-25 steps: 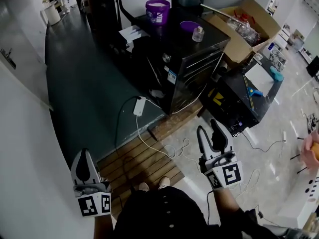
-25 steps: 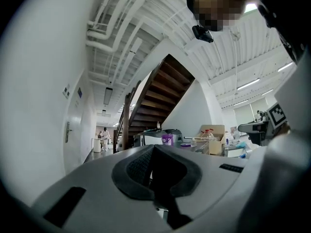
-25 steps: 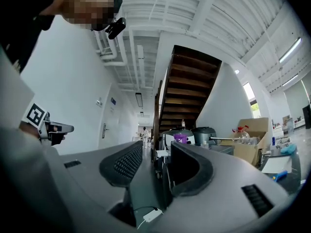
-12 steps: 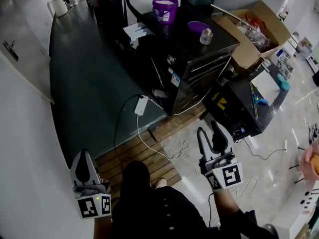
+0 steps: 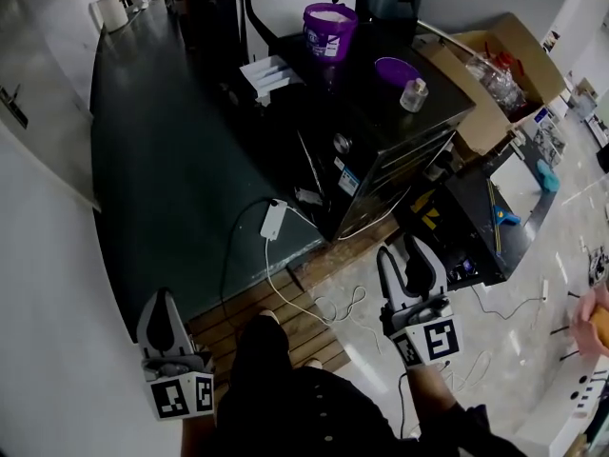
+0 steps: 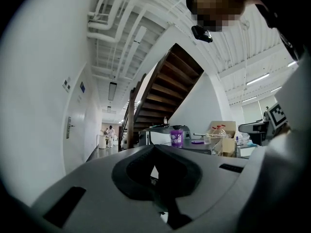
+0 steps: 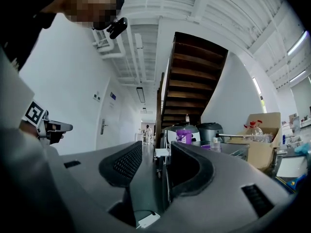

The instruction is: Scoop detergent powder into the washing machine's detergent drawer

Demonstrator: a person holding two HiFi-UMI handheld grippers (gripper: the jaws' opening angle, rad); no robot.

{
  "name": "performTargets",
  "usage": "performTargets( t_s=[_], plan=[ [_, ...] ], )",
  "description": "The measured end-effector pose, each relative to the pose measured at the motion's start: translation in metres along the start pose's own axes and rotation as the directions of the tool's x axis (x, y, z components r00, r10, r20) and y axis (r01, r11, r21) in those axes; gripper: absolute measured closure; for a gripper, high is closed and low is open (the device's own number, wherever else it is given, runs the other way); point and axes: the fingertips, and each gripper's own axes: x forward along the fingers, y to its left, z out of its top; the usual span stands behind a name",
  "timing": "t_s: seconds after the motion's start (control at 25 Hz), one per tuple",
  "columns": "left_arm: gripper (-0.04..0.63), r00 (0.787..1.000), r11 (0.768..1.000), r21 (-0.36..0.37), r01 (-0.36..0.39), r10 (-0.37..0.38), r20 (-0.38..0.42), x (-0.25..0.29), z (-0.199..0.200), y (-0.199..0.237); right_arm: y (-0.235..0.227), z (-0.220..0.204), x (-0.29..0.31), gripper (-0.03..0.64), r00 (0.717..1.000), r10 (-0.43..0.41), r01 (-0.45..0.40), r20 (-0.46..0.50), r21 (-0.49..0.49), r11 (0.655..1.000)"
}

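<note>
A person stands on a polished floor with two hand-held grippers pointing level, both well short of the black washing machine [image 5: 381, 150] at the far side of the scene. The left gripper [image 5: 160, 305], near and to the left, has its jaws pressed together with nothing between them. The right gripper [image 5: 402, 258] has its jaws standing apart, the gap between the pads empty. Neither tool touches anything. On top of the machine sit three small items: one purple detergent tub [image 5: 329, 29], uncovered and showing white powder, at the far edge; one flat purple lid [image 5: 394, 68] to its right; and one small clear bottle [image 5: 413, 93] just beside the lid, on its near side. One white ribbed tray [image 5: 270, 70], apparently the detergent drawer, juts out at the machine's left side, near the tub but not touching it. To the right of the machine stands one open cardboard box [image 5: 509, 50] holding clear plastic bottles, too jumbled to count. On the floor between the person and the machine lies one white power block [image 5: 273, 220] trailing a thin white cable across a patch of wooden slats [image 5: 303, 317].
</note>
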Motion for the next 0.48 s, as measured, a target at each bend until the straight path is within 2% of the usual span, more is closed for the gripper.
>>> performTargets(
  t_s=[0.16,0.48],
  plan=[
    [0.580,0.999,0.999,0.007,0.032,-0.032,0.012,0.047,0.009,0.016,-0.003,0.006,0.046,0.432,1.000,-0.016,0.016,-0.002,-0.007,1.000],
    [0.580,0.998,0.998,-0.001,0.060,-0.060,0.031,0.134,0.043,0.070,0.003,0.044,0.144,0.436,0.998,-0.060,0.060,0.009,-0.020,0.998]
  ],
)
